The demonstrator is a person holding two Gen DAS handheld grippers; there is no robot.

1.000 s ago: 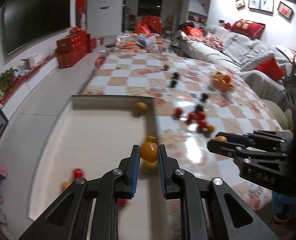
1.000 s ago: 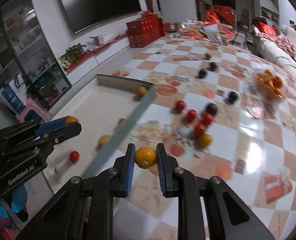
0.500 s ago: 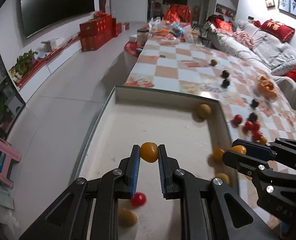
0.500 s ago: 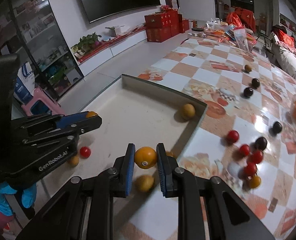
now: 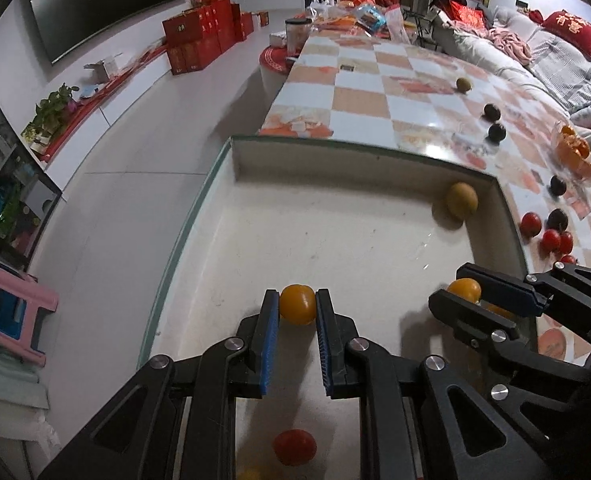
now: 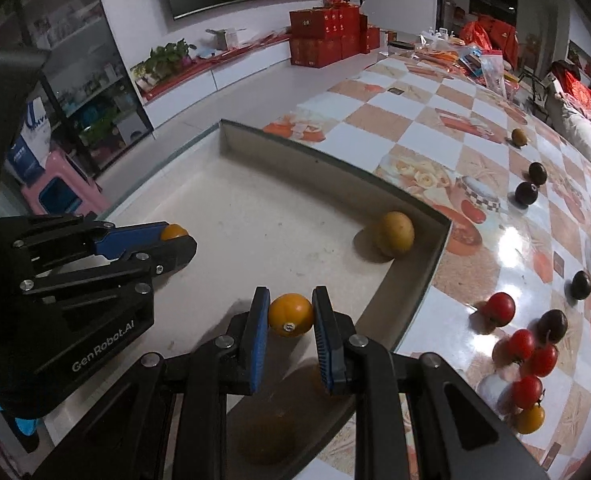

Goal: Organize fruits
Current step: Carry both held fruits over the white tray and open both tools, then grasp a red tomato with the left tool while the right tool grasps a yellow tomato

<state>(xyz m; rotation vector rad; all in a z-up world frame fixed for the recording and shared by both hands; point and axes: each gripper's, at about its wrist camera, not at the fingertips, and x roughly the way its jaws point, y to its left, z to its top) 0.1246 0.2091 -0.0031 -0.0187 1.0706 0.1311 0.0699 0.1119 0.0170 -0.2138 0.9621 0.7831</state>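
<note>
Tablecloth (image 6: 491, 236) glossy, prob. plastic, w/ glare. Tray (image 5: 335, 240) floor matt, off-white, scuffed; rim looks like glass. Grippers: matt black plastic, ribbed blue pads (image 5: 272, 344), shiny metal screws. Oranges (image 6: 290, 314) smooth, slight sheen.

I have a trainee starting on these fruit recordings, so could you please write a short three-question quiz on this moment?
1. True or false: both grippers hold an orange fruit.
2. Where does the brownish fruit lie? A in the tray's far right corner; B on the checkered table; C between jaws.
3. What colour is the fruit seen below the left gripper?

Key
1. True: the left gripper and the right gripper each clamp one.
2. A: the brownish fruit sits in that corner of the tray.
3. Red: the red fruit.
</note>
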